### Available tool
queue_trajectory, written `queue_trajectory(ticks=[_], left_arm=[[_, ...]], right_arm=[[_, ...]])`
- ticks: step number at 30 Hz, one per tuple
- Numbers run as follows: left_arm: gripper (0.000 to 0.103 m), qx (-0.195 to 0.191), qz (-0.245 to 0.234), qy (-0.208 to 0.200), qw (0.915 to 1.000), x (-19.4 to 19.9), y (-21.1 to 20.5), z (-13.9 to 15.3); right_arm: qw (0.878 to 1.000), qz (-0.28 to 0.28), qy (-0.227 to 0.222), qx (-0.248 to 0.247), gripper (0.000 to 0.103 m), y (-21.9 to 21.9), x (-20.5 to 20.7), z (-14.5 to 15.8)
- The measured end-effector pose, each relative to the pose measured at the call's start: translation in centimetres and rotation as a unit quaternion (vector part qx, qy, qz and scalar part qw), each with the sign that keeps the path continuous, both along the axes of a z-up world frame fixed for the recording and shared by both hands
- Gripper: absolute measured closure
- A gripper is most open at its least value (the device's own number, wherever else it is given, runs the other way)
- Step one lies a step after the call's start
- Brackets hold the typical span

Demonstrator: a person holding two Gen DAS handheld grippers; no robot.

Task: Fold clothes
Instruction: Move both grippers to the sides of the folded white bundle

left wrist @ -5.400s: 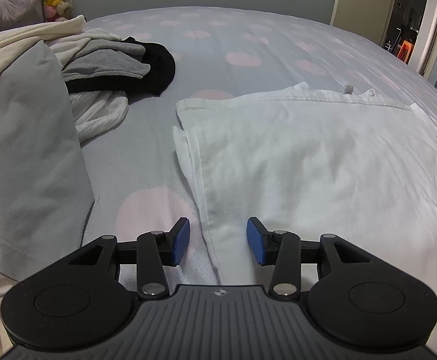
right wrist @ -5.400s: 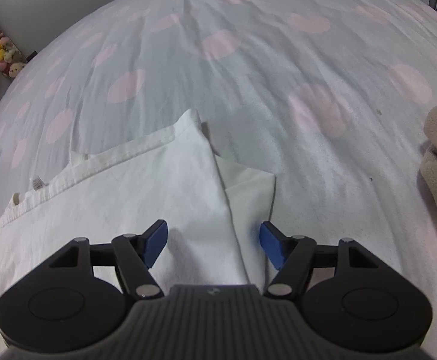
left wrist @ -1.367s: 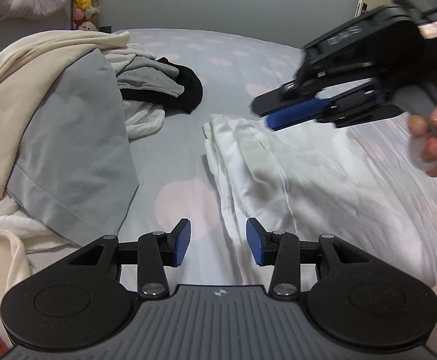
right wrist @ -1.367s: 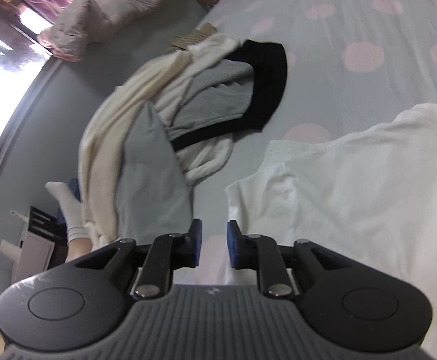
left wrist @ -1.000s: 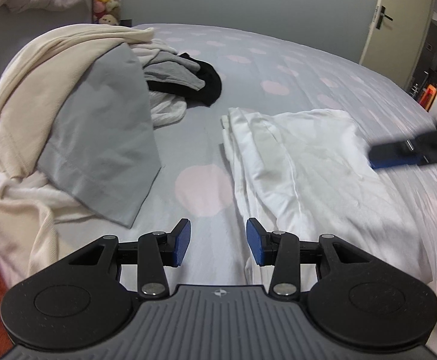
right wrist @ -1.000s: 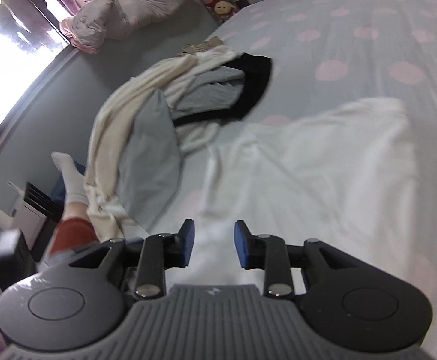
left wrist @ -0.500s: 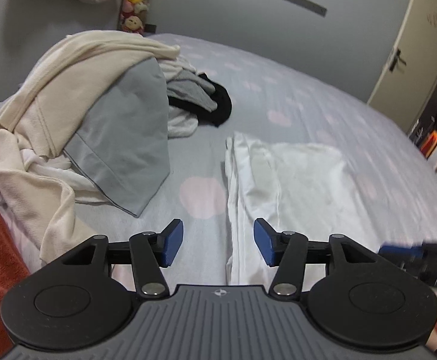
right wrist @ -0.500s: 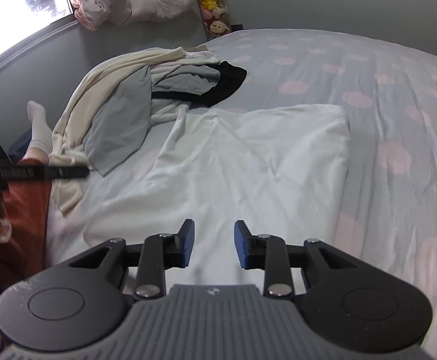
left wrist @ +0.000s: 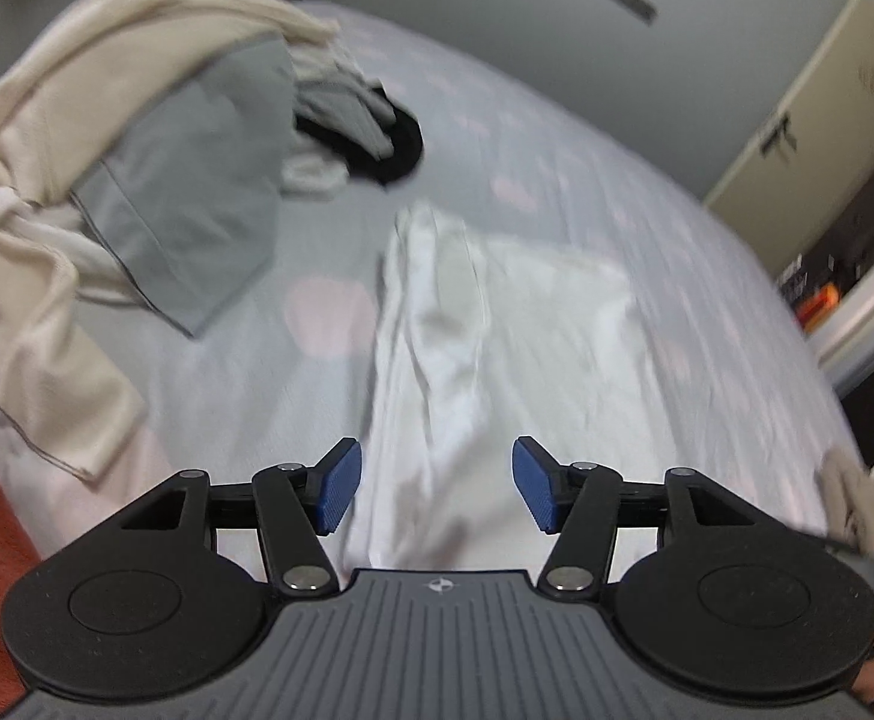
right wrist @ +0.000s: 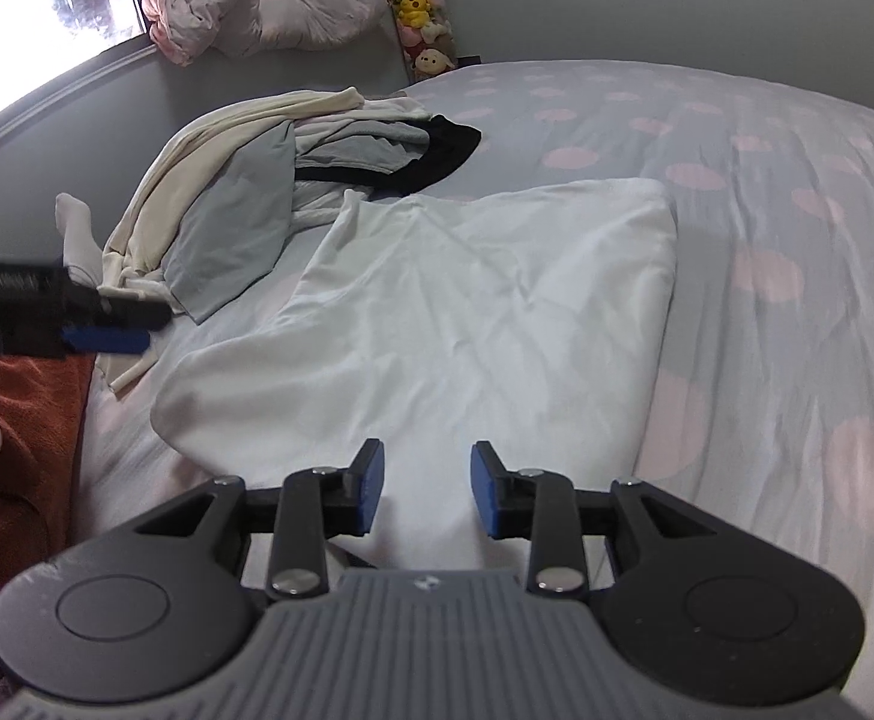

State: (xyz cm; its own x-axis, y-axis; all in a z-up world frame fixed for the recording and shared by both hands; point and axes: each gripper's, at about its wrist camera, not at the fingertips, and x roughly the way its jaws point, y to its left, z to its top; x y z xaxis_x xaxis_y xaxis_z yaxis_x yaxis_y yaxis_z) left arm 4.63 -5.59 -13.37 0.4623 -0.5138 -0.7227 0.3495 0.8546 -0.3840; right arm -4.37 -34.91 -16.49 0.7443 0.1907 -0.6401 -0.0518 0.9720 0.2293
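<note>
Judging from how the cloth lies, one fold of the white garment (right wrist: 485, 312) is already made and the next is about to be set up: it rests on the bed (right wrist: 797, 192) as a rough rectangle, doubled over, with a thick rolled edge toward 9 o'clock in the left wrist view and a neat straight edge toward 3 o'clock in the right wrist view. The near end, at 6 o'clock, is rumpled and hangs toward the bed's edge.

The next move probably calls for both tools to take the near corners and carry them toward 12 o'clock, halving the length (smoothing the creases in the middle first would help, since the cloth is thin and will hold a wrinkle).

The left hand-held gripper (left wrist: 436, 495) has its blue pads spread wide, with nothing between them; it hovers over the garment's near left edge and I cannot tell that it touches the cloth. The right hand-held gripper (right wrist: 427, 489) stands partly open, a narrower gap, also empty, above the near end of the garment.

At 10 to 11 o'clock a pile of unfolded clothes (right wrist: 269, 180) waits, its nearest pieces just beside the white garment's far corner; a careless sweep could drag them in.
</note>
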Motion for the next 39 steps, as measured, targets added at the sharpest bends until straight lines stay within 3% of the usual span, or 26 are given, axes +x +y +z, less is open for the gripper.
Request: queue_trajectory(ticks=[3,6,8,14,18,21,23,26,28,31,33,36,38,39], left_arm=[[0.055,0.030,-0.005,0.018,0.9994,0.2,-0.7,-1.4],[0.073,0.065,-0.002,0.024,0.9976,0.4,-1.1,-2.9],[0.074,0.091,-0.002,0.017,0.9957,0.4,-1.2,-3.7],[0.071,0.112,0.011,0.003,0.9937,0.1,-0.9,-3.6],[0.071,0.088,0.028,-0.008,0.9957,-0.2,-0.2,-2.2],[0.053,0.045,0.024,0.002,0.9987,-0.1,0.4,-1.8],[0.052,0.032,0.017,0.008,0.9993,0.0,0.2,-2.0],[0.053,0.045,0.012,0.017,0.9988,0.3,-0.4,-2.9],[0.059,0.046,0.010,0.031,0.9984,0.7,-0.6,-3.8],[0.061,0.066,0.009,0.036,0.9971,0.9,-1.0,-4.9],[0.061,0.078,0.009,0.030,0.9965,1.0,-1.3,-5.0],[0.061,0.089,0.013,0.012,0.9959,0.7,-1.3,-4.3],[0.059,0.073,0.013,0.000,0.9972,0.6,-1.0,-3.6],[0.054,0.060,0.013,-0.004,0.9981,0.6,-0.9,-3.2]], right_arm=[[1.000,0.000,-0.003,0.008,0.064,-0.2,-0.1,0.0],[1.000,-0.002,-0.001,0.015,0.063,-0.4,-0.2,-0.3],[1.000,-0.003,0.000,0.021,0.063,-0.6,-0.2,-0.4],[0.999,-0.025,0.006,0.040,0.060,-1.9,-0.4,-0.7],[0.994,-0.075,0.010,0.081,0.057,-4.5,-0.9,-0.8],[0.983,-0.121,0.030,0.134,0.056,-6.9,-1.4,-1.5],[0.975,-0.147,0.041,0.163,0.056,-8.2,-1.7,-2.1],[0.963,-0.168,0.061,0.203,0.056,-9.5,-1.8,-3.2],[0.955,-0.170,0.076,0.229,0.057,-9.9,-1.8,-4.2],[0.946,-0.165,0.092,0.263,0.063,-10.0,-1.6,-5.3],[0.948,-0.157,0.097,0.258,0.076,-9.7,-1.4,-5.4],[0.955,-0.156,0.091,0.237,0.075,-9.3,-1.4,-4.9],[0.960,-0.161,0.077,0.218,0.070,-9.3,-1.5,-4.3],[0.962,-0.163,0.070,0.208,0.068,-9.3,-1.6,-3.9]])
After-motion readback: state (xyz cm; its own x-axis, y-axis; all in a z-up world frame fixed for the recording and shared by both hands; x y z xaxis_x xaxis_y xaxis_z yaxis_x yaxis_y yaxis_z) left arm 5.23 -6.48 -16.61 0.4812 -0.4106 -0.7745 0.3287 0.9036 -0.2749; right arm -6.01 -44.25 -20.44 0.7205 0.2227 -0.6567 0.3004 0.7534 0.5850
